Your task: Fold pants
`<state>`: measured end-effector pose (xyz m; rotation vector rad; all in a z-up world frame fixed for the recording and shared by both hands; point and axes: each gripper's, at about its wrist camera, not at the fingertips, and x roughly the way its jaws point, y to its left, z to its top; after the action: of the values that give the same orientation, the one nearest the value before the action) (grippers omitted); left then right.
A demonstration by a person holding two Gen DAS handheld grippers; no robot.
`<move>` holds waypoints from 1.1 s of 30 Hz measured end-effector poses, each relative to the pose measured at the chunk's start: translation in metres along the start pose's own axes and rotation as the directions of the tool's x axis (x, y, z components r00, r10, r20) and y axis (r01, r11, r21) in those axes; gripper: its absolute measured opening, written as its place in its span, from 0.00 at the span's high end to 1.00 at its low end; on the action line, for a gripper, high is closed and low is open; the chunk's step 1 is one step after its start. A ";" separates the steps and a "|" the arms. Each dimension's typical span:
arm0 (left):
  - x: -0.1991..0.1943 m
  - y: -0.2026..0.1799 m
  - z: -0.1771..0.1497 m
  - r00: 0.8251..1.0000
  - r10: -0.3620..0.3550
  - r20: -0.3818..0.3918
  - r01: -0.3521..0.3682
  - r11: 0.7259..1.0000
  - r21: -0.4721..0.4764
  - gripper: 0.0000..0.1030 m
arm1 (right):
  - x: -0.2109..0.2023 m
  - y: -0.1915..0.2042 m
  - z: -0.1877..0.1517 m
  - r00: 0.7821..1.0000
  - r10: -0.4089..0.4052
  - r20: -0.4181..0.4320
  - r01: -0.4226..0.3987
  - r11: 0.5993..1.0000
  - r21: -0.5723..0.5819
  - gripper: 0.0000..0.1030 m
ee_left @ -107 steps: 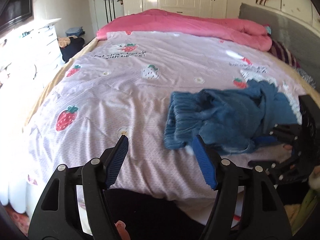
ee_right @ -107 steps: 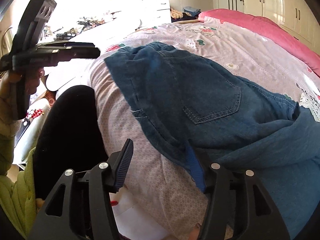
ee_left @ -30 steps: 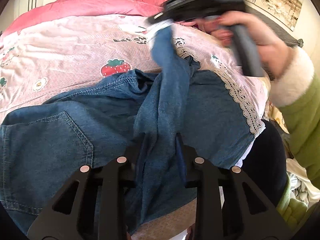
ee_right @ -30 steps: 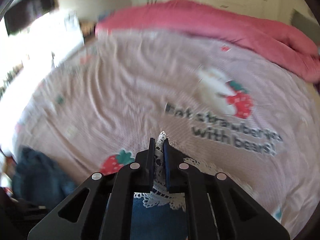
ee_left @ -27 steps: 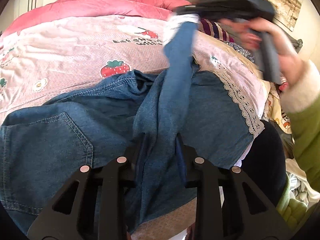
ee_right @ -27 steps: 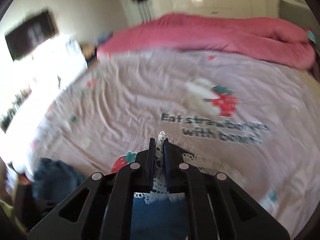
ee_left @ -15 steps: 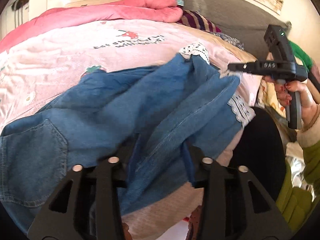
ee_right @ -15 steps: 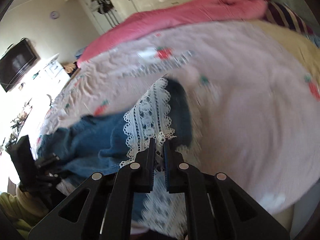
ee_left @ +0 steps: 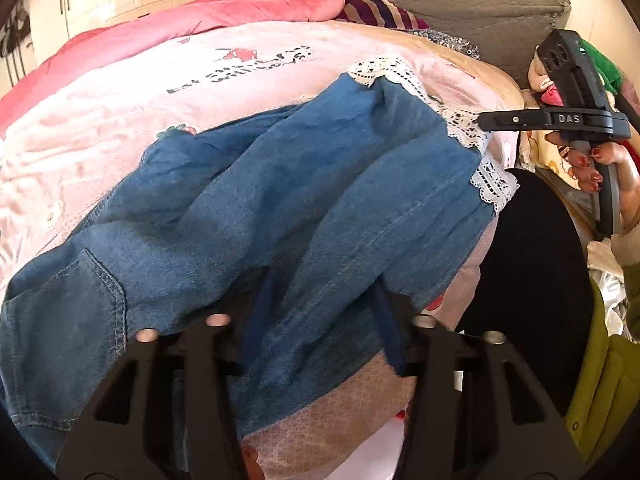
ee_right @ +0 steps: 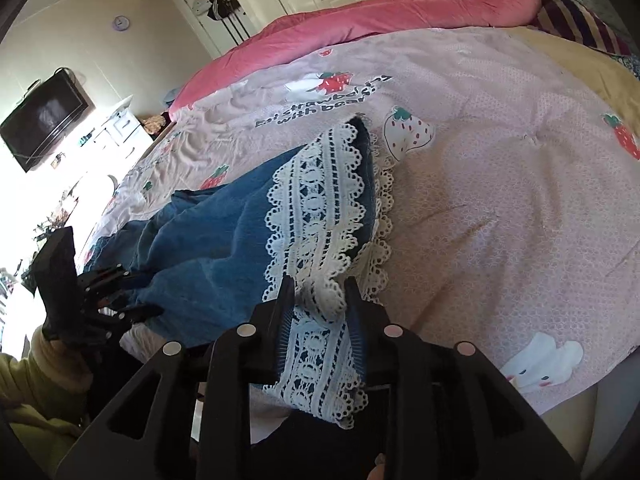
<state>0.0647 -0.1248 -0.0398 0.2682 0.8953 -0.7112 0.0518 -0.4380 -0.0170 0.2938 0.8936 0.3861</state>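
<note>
Strawberry-print bedding (ee_left: 120, 112) covers the bed, with a pink duvet (ee_right: 360, 12) bunched along its far side. On it the denim pants (ee_left: 280, 184) lie spread, waistband and back pocket left, both legs running right. The left tongs (ee_left: 316, 320) stand apart around a thick fold near the crotch (whether gripping or just released, I cannot tell). The right tongs (ee_right: 320, 320) are parted, the lace hem (ee_right: 316, 216) lying loose between them. Laying-out looks about done; next comes smoothing the legs, one onto the other.
</note>
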 end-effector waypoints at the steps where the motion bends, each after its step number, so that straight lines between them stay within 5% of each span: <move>1: -0.001 0.001 0.000 1.000 0.008 -0.003 -0.008 1.000 0.003 0.87 | -0.004 0.002 -0.001 1.000 0.009 0.000 -0.009 1.000 -0.006 0.88; 4: -0.012 0.007 0.001 1.000 -0.012 0.000 0.012 1.000 0.003 0.98 | -0.016 0.008 -0.008 0.999 0.031 0.009 -0.031 0.999 -0.044 0.89; 12: -0.020 0.006 -0.016 0.999 -0.021 -0.038 0.022 0.999 0.045 0.98 | -0.001 0.006 -0.049 0.992 -0.036 -0.121 0.027 0.997 -0.079 0.84; 22: -0.023 -0.009 -0.031 0.999 -0.024 -0.042 0.027 0.997 0.065 0.98 | -0.033 0.013 -0.036 0.998 -0.062 -0.015 0.061 0.997 -0.055 0.68; 27: -0.026 -0.016 -0.037 0.999 -0.022 -0.042 0.025 0.997 0.075 0.98 | -0.010 0.041 -0.027 0.999 0.002 -0.042 -0.008 0.990 -0.141 0.63; 33: -0.047 -0.003 -0.048 1.000 -0.017 -0.003 0.017 1.000 -0.007 0.63 | 0.041 0.038 -0.034 0.976 -0.071 -0.204 0.044 0.990 -0.135 0.62</move>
<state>0.0133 -0.0823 -0.0315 0.2563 0.9039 -0.7234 0.0395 -0.3826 -0.0503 0.1082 1.0750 0.4248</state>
